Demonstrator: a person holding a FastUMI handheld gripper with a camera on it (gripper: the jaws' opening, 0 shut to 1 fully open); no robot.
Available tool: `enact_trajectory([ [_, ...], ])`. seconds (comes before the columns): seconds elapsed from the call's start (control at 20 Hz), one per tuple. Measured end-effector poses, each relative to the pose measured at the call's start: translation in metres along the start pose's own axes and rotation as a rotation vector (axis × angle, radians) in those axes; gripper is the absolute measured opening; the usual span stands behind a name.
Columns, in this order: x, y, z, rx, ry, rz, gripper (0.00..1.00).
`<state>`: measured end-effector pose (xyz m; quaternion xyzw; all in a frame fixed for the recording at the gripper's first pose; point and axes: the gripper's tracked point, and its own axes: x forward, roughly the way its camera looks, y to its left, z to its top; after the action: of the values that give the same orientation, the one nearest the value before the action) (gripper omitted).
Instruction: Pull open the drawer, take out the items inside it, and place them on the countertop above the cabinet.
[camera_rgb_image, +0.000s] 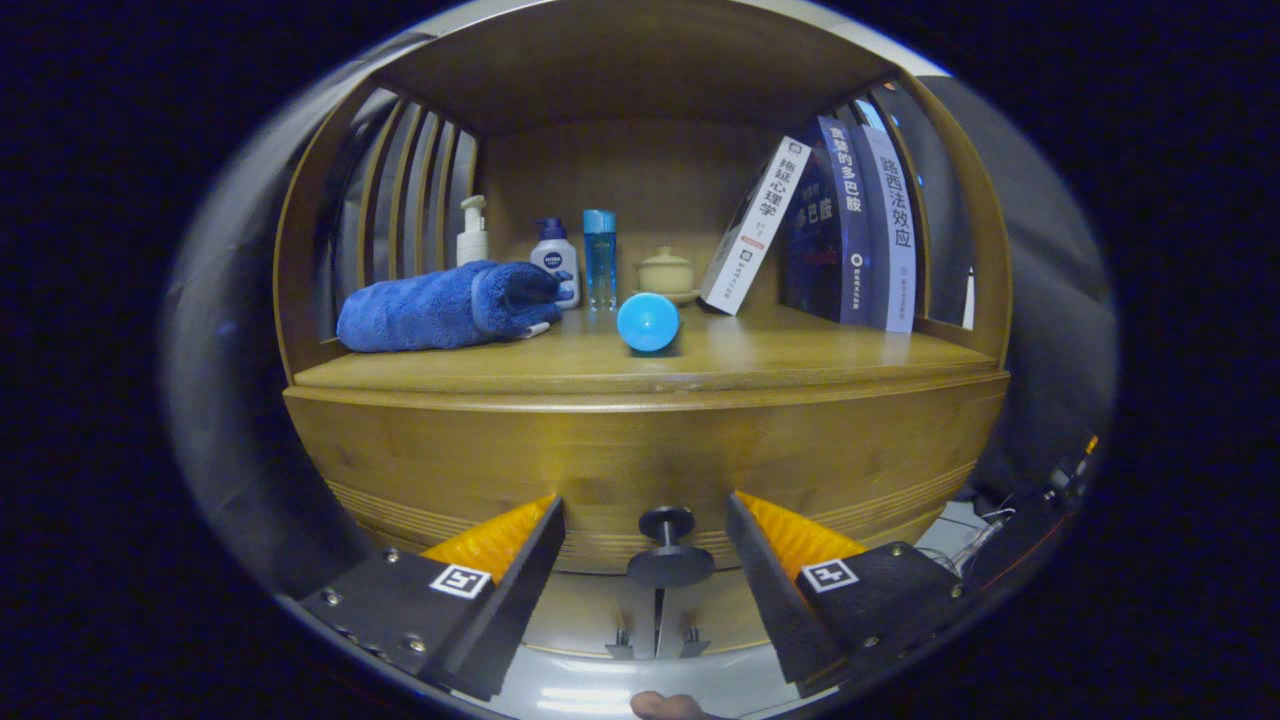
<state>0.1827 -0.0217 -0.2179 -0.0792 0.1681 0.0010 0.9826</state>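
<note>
A wooden cabinet has a drawer front (640, 455) below its countertop (760, 360). The drawer's dark round knob (668, 548) sticks out toward me and sits between my fingers, near their tips. My gripper (645, 515) is open, with a gap on each side of the knob and neither finger touching it. The drawer looks closed, and its inside is hidden. On the countertop lie a rolled blue towel (440, 308) and a light blue round object (648, 322) near the front edge.
At the back of the shelf stand a white pump bottle (472, 232), a small white bottle (556, 260), a blue tube (600, 258) and a beige lidded jar (665, 272). Several books (850, 230) lean at the right. Cables (985, 535) lie right of the cabinet.
</note>
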Motion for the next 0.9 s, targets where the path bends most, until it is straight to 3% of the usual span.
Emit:
enact_trajectory([
  [0.35,-0.053,-0.002,0.025,0.063,-0.06,-0.002,0.99],
  [0.9,-0.217,0.004,0.111,0.096,-0.246,-0.016,0.98],
])
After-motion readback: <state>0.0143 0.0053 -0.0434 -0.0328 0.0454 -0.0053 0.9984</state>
